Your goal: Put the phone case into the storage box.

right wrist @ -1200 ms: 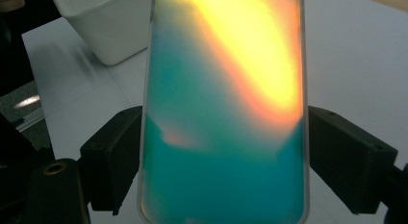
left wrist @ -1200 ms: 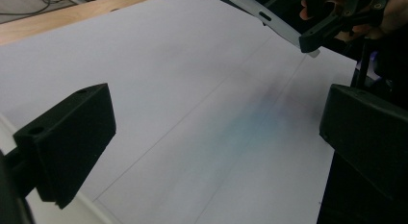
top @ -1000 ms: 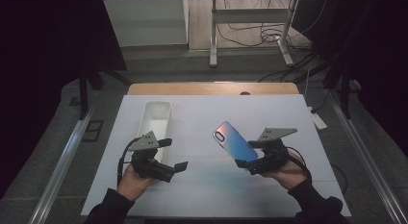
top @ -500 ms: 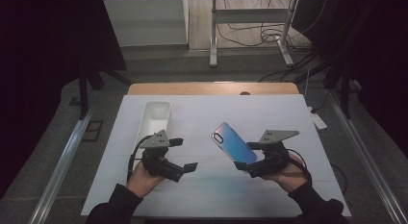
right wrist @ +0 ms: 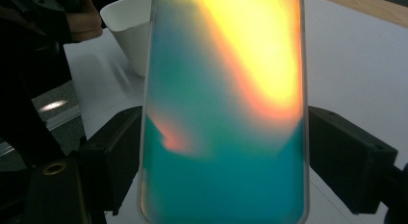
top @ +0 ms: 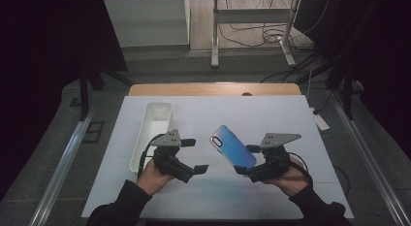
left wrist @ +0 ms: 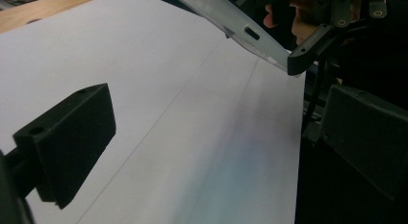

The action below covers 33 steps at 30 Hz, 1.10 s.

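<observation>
- I see one phone case (top: 233,147), squeezed in my right gripper (top: 245,160).
- My left gripper (top: 195,155) is wide, holding nothing.
- One white tray (top: 154,131) sits far left.

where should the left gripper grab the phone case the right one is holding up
Grip the free upper end of the phone case, by its two long edges, coming from the left gripper's side. The right gripper already clamps the lower end across its width, and the case tilts up off the table, leaving that end clear. The left gripper's jaws stand open.

Dim surroundings, bright table (close-ups seemingly blurred)
</observation>
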Tool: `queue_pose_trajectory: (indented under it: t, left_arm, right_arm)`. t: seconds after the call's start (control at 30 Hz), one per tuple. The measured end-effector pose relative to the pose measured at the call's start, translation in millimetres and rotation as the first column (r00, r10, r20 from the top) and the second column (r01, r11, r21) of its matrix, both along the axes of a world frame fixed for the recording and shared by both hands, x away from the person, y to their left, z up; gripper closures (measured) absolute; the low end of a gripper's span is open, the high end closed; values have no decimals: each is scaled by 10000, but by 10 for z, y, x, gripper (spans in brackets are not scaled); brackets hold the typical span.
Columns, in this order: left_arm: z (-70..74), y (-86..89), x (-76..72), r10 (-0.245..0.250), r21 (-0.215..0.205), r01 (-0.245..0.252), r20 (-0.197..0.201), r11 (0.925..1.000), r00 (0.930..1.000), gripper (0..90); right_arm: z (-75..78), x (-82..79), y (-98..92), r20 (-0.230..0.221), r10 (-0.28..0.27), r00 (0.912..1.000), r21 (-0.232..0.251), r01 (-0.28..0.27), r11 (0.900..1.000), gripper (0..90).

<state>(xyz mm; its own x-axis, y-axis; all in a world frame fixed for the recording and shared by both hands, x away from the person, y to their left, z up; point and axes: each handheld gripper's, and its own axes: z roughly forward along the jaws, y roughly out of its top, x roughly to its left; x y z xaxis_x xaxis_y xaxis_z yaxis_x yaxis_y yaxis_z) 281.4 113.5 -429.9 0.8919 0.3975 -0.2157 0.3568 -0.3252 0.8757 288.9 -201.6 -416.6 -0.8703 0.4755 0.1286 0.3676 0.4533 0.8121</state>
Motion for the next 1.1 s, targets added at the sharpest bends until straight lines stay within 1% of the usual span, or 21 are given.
queue_pose_trajectory:
  t: [0.03,0.1,0.17,0.27,0.53,0.63,0.77,0.9,0.93,1.1]
  left_arm:
    - [0,-28,15,-126,22,126,-7,9999,9999,0]
    - [0,-44,22,-186,28,186,-11,9998,9998,0]
    - [0,-90,43,-374,-8,374,-52,9993,9993,0]
    - [2,-120,58,-442,-63,442,-68,9990,9990,0]
    - [26,-198,100,-865,-374,860,-118,9956,9962,0]
    - [34,-226,109,-1011,-369,1006,-119,9942,9948,0]
    - [42,-258,113,-1031,-175,1030,-74,9945,9946,0]
    - [53,-252,107,-1178,-324,1172,-164,9926,9929,5]
    - [60,-247,103,-1172,-300,1166,-161,9927,9930,22]
    - [75,-228,82,-1437,-452,1429,-150,9887,9895,193]
  right_arm:
    - [-1,-7,9,39,72,10000,25,-72,10000,169]
    - [1,-11,11,47,77,10000,24,-77,10000,170]
    - [5,-20,23,29,169,9999,89,-169,9998,169]
    - [6,-24,29,29,210,9998,127,-211,9997,169]
    - [14,-43,55,-39,426,9991,348,-425,9985,169]
    - [14,-50,67,-35,459,9989,359,-457,9983,169]
    - [16,-56,73,-37,530,9986,405,-528,9978,169]
    - [18,-56,72,-34,530,9986,423,-529,9977,169]
    - [18,-56,71,-36,536,9986,432,-534,9976,169]
    - [20,-59,73,-28,576,9983,479,-574,9972,169]
